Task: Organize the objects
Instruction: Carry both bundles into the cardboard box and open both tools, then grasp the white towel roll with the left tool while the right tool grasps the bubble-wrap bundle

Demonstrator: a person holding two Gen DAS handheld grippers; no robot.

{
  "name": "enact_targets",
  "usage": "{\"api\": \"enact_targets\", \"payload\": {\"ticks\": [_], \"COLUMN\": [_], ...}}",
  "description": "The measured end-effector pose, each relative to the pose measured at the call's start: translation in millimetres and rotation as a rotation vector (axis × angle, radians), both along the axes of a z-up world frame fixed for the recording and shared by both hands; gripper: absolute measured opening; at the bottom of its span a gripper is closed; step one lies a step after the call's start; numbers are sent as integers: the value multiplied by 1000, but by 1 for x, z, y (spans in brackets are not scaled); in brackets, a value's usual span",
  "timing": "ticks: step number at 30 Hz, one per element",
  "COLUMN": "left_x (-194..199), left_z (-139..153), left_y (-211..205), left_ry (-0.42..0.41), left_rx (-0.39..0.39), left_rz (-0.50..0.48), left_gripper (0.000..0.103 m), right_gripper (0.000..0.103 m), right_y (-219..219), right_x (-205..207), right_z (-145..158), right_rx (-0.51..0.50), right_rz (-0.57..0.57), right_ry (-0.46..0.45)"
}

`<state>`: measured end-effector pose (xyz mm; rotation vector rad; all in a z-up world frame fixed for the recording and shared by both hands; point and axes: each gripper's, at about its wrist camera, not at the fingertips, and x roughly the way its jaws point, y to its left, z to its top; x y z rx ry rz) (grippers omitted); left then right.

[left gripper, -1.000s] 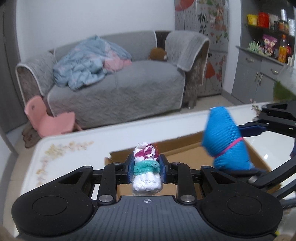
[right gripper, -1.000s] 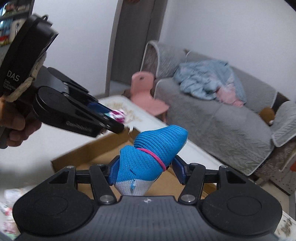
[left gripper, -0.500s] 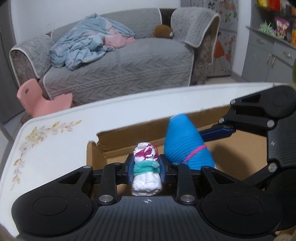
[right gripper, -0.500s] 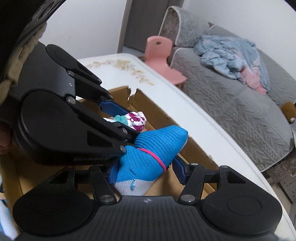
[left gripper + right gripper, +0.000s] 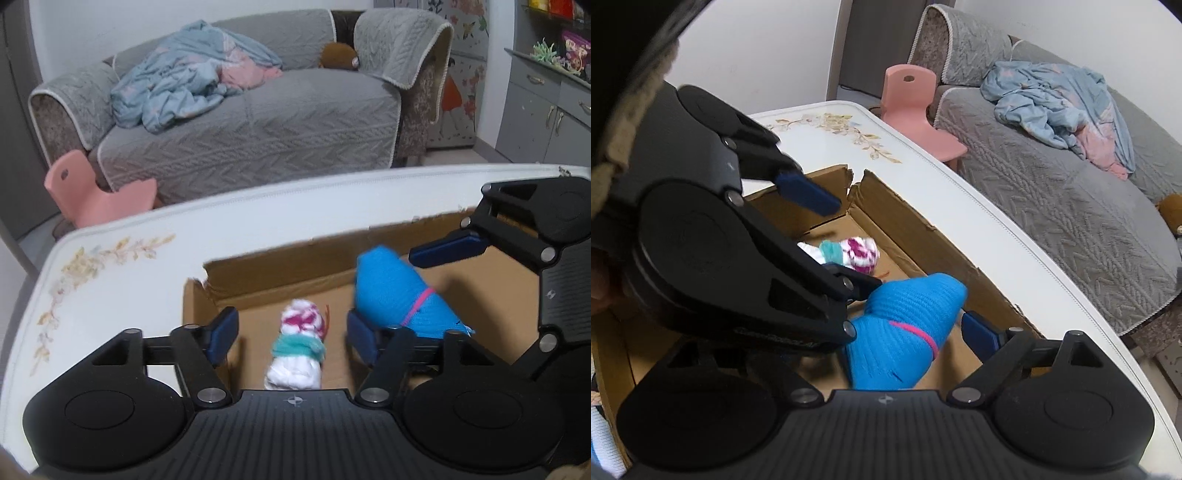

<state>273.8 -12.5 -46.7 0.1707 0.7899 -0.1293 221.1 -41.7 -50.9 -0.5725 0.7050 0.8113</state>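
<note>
A shallow cardboard box (image 5: pixel 280 258) (image 5: pixel 923 225) lies on the white table. My left gripper (image 5: pixel 291 332) (image 5: pixel 831 240) hangs over the box's left end, its jaws opening. A rolled white sock with pink marks and a teal band (image 5: pixel 297 347) (image 5: pixel 849 253) sits loose between them, touching neither pad. My right gripper (image 5: pixel 884 332) is just right of it, jaws also opening. The blue sock roll with a pink stripe (image 5: pixel 391 295) (image 5: pixel 908 332) is blurred between them and clear of the one visible right pad. The left gripper hides the right gripper's other finger.
The white table (image 5: pixel 122 258) has floral print near its far left corner. Beyond it stand a grey sofa (image 5: pixel 258 125) with a blue blanket, a small pink chair (image 5: pixel 96 195) and grey cabinets (image 5: pixel 546 114). A hand (image 5: pixel 598 280) shows at the left edge.
Both grippers came down over the box, then their jaws spread. The white sock roll and the blue sock roll were both let go and now sit loose between the fingers.
</note>
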Motion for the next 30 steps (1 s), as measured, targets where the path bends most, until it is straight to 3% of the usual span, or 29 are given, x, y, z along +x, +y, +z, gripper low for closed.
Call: {"api": "enact_targets", "payload": {"ticks": [20,30], "left_x": [-56,-106], "left_z": [58,80], "left_y": [1,12], "left_ry": [-38,-60], "left_rx": [25,8], "left_rz": [-10,-21], "left_gripper": [84,86], "right_gripper": [95,99], "right_y": [-18,-42], "right_x": [-21,-58], "right_z": [51,70], "right_rx": [-15,8], "right_rz": [-57,-81], "right_ry": [-32,-45]}}
